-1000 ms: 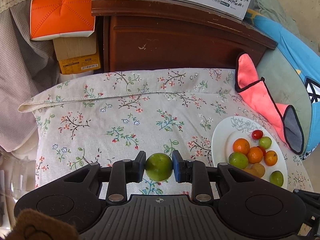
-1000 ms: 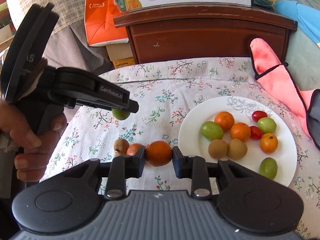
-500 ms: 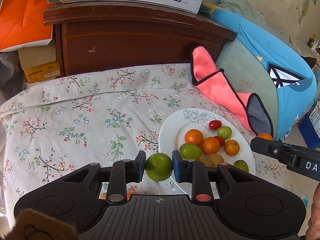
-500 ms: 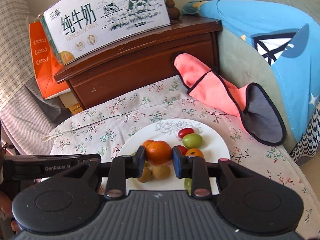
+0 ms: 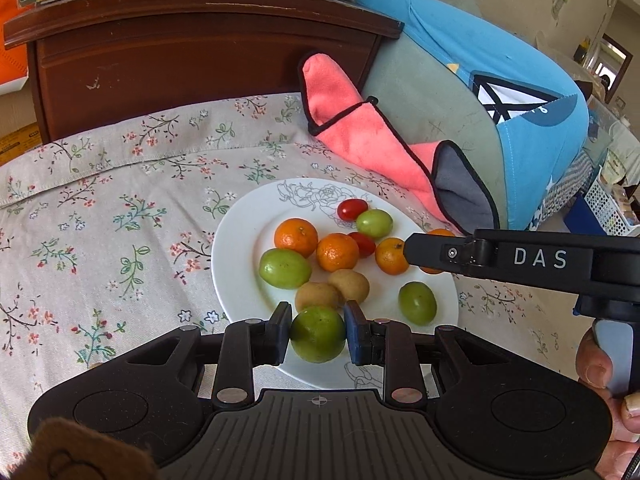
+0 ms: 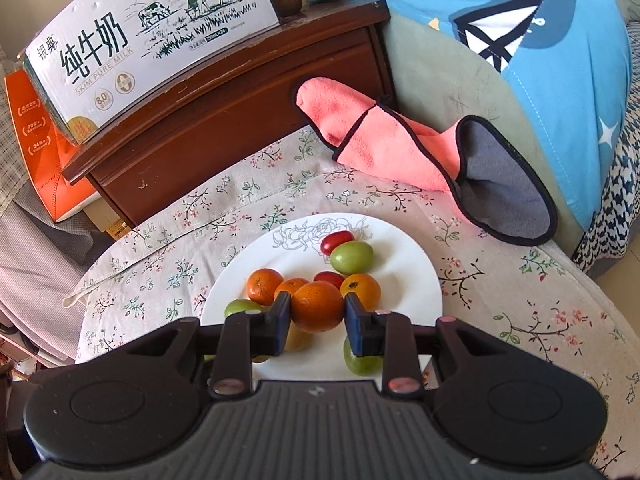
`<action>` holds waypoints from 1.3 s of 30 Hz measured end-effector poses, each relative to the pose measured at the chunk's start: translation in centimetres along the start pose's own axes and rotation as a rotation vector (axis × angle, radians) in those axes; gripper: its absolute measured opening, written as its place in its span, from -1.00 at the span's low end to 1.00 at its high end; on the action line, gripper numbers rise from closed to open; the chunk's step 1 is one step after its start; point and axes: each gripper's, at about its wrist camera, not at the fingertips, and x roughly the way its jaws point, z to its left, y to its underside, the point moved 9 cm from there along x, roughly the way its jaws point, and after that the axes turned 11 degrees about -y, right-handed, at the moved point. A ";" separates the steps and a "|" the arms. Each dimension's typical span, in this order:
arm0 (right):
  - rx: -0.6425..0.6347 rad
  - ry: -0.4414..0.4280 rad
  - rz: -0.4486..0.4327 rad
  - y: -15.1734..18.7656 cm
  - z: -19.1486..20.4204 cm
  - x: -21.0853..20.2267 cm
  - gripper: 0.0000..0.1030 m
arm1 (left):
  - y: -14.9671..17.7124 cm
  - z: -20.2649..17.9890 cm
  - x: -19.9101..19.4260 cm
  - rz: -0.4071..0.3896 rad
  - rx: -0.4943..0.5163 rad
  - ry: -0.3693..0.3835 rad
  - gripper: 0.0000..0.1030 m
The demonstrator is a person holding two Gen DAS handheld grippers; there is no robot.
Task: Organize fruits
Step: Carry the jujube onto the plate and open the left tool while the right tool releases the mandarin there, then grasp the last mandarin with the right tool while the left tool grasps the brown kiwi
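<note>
Left wrist view: left gripper (image 5: 318,334) clamps a small, firm green fruit (image 5: 317,334) across its middle above the white plate (image 5: 236,272); right gripper (image 6: 317,312) likewise squeezes a light orange (image 6: 317,306) over that plate

The plate (image 5: 240,256) sits on the cloth-covered bench (image 5: 120,200), with a heap of small fruit (image 5: 336,252) on it. Behind the bench stands a wooden cabinet (image 5: 192,60) with a milk carton box (image 6: 140,40) on top. A folded towel (image 5: 360,140) lies right of the plate, leaning against a cushion (image 5: 500,100) further right.
</note>
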 end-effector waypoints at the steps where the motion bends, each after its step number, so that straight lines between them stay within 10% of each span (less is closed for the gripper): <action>1: 0.006 0.000 0.001 0.0 -0.1 0.1 -0.44 | 0.1 -0.2 0.1 0.002 0.002 0.003 -0.50; 15: 0.064 0.025 0.014 0.4 -1.0 1.0 -0.39 | 0.2 -1.7 -0.2 -0.032 0.041 0.011 -0.45; 22: 0.070 0.014 -0.019 -0.3 -0.7 0.4 -0.36 | -0.2 -1.6 -1.1 -0.058 0.047 -0.021 0.10; 39: -0.060 0.078 -0.017 -0.2 1.0 -0.8 0.56 | 1.0 1.5 -2.8 -0.009 -0.005 -0.215 0.86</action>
